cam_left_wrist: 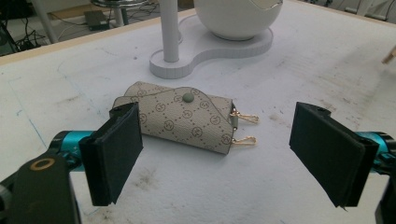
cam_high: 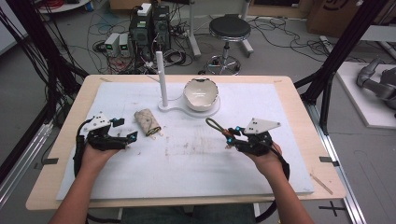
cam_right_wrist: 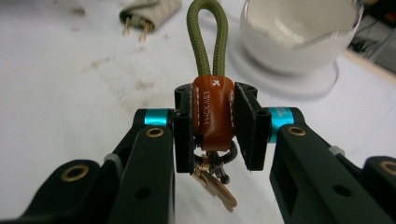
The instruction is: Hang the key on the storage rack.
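On the near right of the white foam-covered table (cam_high: 196, 158), the right gripper (cam_high: 232, 135) pinches a keychain with a brown leather tab and an olive-green cord loop (cam_right_wrist: 213, 109); its two black pads press the tab from both sides, the cord loop stands out beyond the jaws toward the far side, and brass-coloured keys (cam_right_wrist: 215, 184) hang beneath the tab, clear of the table; on the near left, the left gripper (cam_high: 127, 139) rests with its jaws spread wide and nothing between them; just beyond its tips lies a beige patterned key pouch with a snap button and two gold clasps (cam_left_wrist: 187, 119), flat on the table, clasps turned rightward; farther off, near the middle, a white stand with an upright post (cam_high: 162, 79) carries a white egg-shaped bowl (cam_high: 201, 93) on its base.
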